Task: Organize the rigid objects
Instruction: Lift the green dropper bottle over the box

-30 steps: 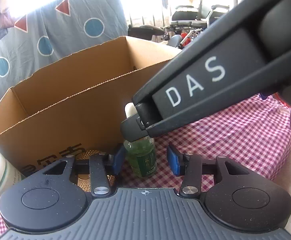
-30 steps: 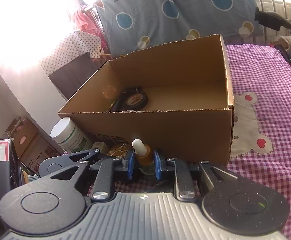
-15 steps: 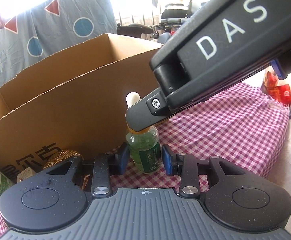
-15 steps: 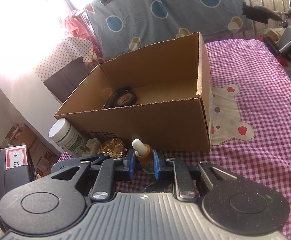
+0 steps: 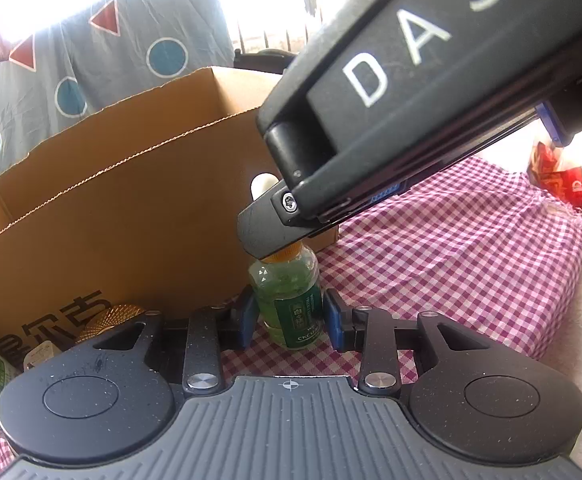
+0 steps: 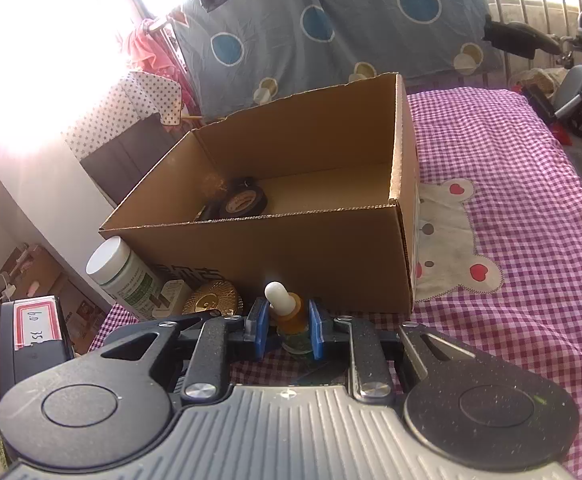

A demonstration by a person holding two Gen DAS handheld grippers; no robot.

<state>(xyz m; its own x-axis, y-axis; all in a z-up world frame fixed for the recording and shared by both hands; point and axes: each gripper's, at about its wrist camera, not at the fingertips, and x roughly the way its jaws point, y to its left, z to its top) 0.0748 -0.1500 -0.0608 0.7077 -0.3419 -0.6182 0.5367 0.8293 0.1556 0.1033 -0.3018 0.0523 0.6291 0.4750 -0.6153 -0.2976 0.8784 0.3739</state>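
Note:
A small green dropper bottle (image 5: 287,300) with an amber collar and white bulb stands upright on the checked cloth, just in front of the open cardboard box (image 5: 103,216). My left gripper (image 5: 289,320) has its blue pads close on both sides of the bottle's body, with narrow gaps showing. My right gripper (image 6: 287,328) comes from above and its pads close on the bottle's amber neck (image 6: 291,316); its black body (image 5: 411,92) fills the upper right of the left wrist view. The box (image 6: 275,240) holds a black tape roll (image 6: 243,200).
A white-capped green-labelled jar (image 6: 123,272), a small white item and a gold round tin (image 6: 211,298) stand left of the bottle by the box front. The pink checked cloth (image 6: 511,208) stretches right. A wheelchair stands far right.
My left gripper's pads have narrowed from wide open to close around the bottle's body. My right gripper has stayed on the neck and both views have shifted a little.

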